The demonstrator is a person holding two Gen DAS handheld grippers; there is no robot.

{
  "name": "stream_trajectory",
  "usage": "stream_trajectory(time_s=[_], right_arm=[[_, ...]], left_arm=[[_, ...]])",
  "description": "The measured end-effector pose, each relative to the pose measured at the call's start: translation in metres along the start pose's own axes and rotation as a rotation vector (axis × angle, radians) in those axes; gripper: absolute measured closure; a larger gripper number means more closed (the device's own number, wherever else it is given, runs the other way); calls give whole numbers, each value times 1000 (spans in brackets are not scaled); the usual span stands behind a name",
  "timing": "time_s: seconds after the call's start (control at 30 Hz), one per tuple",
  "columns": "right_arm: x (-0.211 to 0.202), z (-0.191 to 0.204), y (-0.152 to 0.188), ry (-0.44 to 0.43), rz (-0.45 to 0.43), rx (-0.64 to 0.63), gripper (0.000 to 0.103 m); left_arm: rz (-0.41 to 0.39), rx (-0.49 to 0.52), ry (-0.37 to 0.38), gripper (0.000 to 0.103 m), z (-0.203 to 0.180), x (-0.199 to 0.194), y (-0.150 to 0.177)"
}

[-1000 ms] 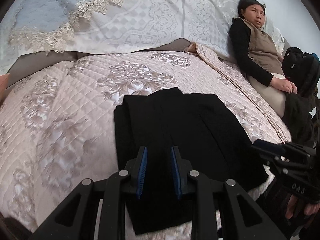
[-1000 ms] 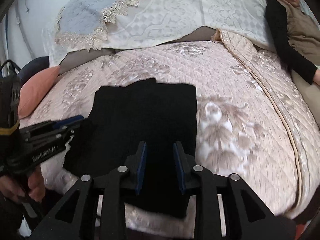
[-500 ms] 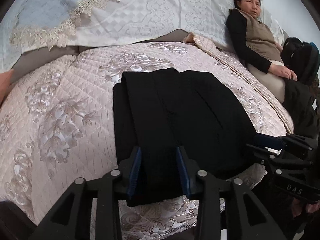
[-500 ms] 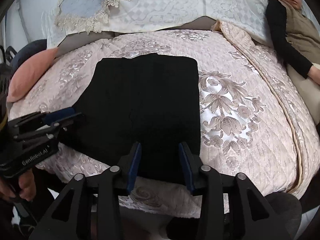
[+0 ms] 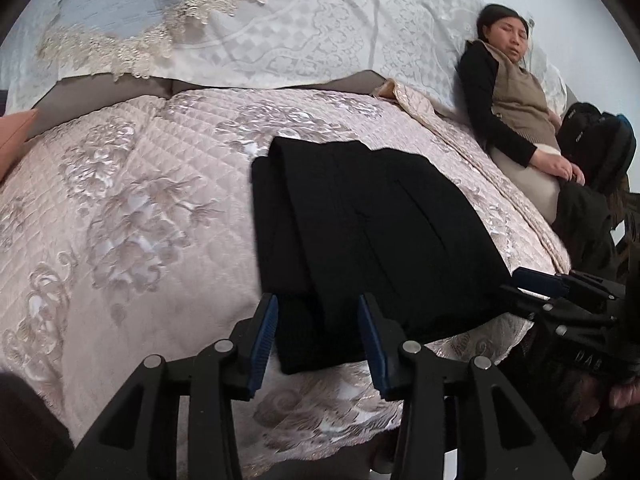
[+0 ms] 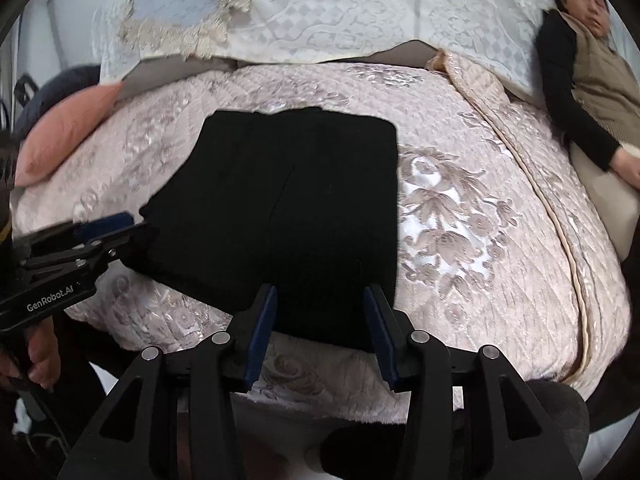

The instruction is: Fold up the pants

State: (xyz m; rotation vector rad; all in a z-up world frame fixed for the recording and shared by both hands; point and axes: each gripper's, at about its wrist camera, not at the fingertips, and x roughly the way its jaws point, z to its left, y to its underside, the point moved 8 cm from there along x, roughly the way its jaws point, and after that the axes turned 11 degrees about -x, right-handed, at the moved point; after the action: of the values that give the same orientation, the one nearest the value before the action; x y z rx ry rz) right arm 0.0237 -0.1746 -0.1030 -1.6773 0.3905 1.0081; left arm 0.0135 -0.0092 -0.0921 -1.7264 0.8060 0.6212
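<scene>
The black pants (image 5: 360, 232) lie folded flat on the pink quilt (image 5: 132, 216) of the bed, near the front edge of the quilt. They make a neat dark block with a few layers showing along one side.

The left gripper (image 5: 318, 336) hangs just over the near end of the pants, at the corner closest to the quilt's front edge. Its jaws have just been opening and now stand apart. The blue pads (image 5: 264, 340) do not press on anything — the corner of the pants only shows in the gap below them.

The right gripper (image 6: 320, 326) hangs over the other near corner of the pants. Its jaws have just been opening too, and they stand apart the same way. Its pads (image 6: 262, 328) hold nothing; the edge of the pants lies under the gap.

Each camera sees the other gripper off to the side of the pants, with its tip close to the cloth, though I cannot tell if it touches. A hand (image 6: 38, 356) grips the handle of the left one.

Past the pants, at the far end of the quilt, sit big white lace pillows (image 5: 280, 28). A small pink cushion (image 6: 68, 128) rests by the quilt's far left corner. A person (image 5: 516, 112) in a tan vest and black sleeves leans back beside the quilt, far from the pants.
</scene>
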Motion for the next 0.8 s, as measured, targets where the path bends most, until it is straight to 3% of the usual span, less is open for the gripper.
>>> stream_trajectory(time_s=[0.1,0.2,0.43,0.8], right_arm=[[-7,-15,0,-53,-21,91,57],[-10,-26,-2,-39,-29,123,57],[-11,-31,-14,-33,-53,133,55],[-3,-33,-25,-58,-64,127,52]], left_arm=[[-15,-21,7,59,10,-6,-9],[-27,-29,-11,59,18,-6,-19],[-8,-34,-43,59,15,2,-26],[3,-21,-29,59,2,10,-34]])
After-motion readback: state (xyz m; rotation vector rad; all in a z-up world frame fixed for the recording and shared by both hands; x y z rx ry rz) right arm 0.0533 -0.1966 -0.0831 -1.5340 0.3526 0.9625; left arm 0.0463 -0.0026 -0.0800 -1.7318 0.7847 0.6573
